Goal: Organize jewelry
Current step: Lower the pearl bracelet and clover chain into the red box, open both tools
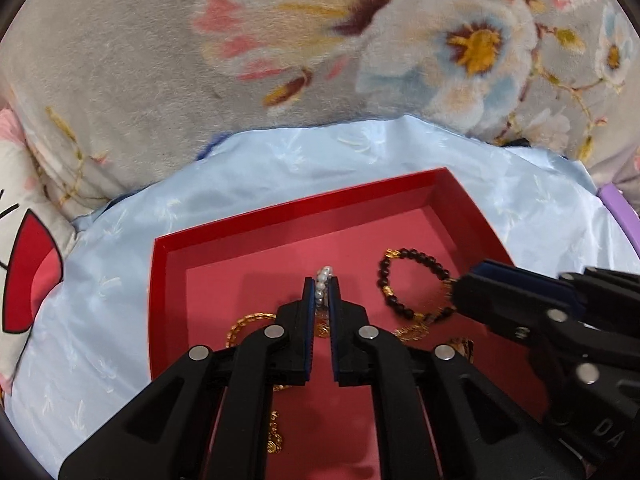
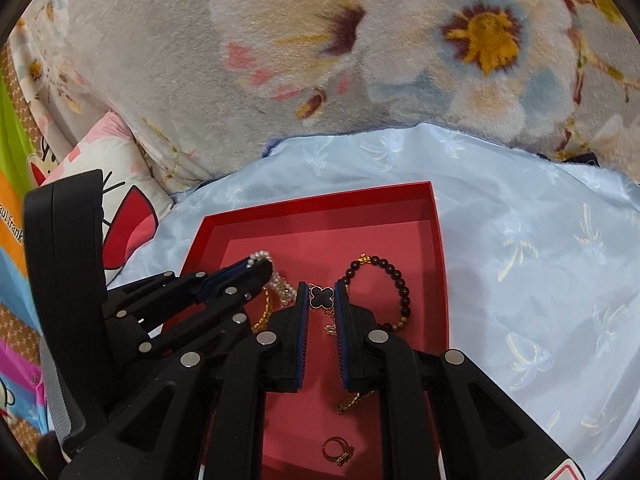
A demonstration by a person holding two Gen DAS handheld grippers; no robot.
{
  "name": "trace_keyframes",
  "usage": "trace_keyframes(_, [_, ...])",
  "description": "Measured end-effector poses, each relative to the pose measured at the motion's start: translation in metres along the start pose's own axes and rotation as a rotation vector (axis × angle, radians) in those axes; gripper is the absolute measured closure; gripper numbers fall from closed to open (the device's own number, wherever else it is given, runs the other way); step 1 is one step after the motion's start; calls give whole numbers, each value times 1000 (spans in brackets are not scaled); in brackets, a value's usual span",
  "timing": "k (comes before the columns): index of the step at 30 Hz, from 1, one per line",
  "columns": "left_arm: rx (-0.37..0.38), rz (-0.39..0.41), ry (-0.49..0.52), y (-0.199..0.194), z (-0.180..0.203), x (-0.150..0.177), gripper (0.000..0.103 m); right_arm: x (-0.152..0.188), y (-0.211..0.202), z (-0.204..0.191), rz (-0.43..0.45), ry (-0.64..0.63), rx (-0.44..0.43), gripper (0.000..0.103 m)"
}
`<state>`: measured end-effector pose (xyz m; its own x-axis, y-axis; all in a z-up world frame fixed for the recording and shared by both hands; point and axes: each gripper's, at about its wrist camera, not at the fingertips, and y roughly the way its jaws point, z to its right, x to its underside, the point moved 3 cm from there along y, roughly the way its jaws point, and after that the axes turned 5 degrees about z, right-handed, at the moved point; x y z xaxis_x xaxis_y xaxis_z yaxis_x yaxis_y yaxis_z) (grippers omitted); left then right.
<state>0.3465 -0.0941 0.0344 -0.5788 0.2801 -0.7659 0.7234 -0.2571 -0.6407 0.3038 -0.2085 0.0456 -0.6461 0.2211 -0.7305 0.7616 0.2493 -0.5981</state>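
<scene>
Left wrist view: our left hand-held gripper point(image 1: 321, 286) pinches a pearl bracelet point(image 1: 323, 280) at frame centre, over the red tray point(image 1: 280, 216). Our right hand-held gripper point(image 2: 322, 296) clamps a black clover chain point(image 2: 322, 297); a dark bead bracelet point(image 2: 384, 288) lies just right.

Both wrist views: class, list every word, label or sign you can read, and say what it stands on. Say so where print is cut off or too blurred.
"DA": raised letters on the black body of the right gripper, cut off at the frame edge.
"aul frank": print on the colourful fabric at the left edge, first letter cut off.
Red-edged sticker at the bottom right: no text legible.
Red tray and jewelry: no text.
</scene>
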Motion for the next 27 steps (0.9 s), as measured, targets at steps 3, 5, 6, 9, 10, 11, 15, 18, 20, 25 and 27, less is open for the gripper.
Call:
trace_keyframes(3, [21, -25, -74, 5, -9, 0, 76, 6, 8, 1, -29, -14, 9, 91])
trace_keyframes(5, [1, -14, -91, 3, -14, 0, 72, 12, 13, -1, -51, -28, 14, 91])
trace_keyframes(6, [-6, -7, -92, 2, -16, 1, 72, 15, 16, -2, -58, -34, 13, 91])
trace_keyframes(9, [1, -1, -115, -5, -22, 3, 70, 21, 22, -6, -82, -46, 6, 90])
trace_keyframes(10, [5, 4, -122, -9, -24, 3, 67, 24, 24, -8, -87, -52, 2, 90])
trace_keyframes(11, [6, 10, -127, -14, -26, 4, 63, 25, 25, -9, -87, -57, 2, 90])
trace_keyframes(15, [4, 36, -143, -29, -32, 6, 62, 30, 24, -11, -88, -69, 4, 90])
trace_keyframes(18, [-3, 47, -145, -38, -34, 8, 62, 31, 16, -7, -73, -57, -2, 90])
trace_keyframes(20, [-11, 48, -140, -46, -35, 12, 62, 29, 7, -4, -56, -51, -5, 89])
trace_keyframes(25, [-6, 64, -136, -72, -34, 27, 58, 33, -27, 3, -4, -43, -10, 87])
trace_keyframes(27, [-19, 76, -125, -85, -33, 34, 58, 40, -45, 7, 20, -49, -2, 86])
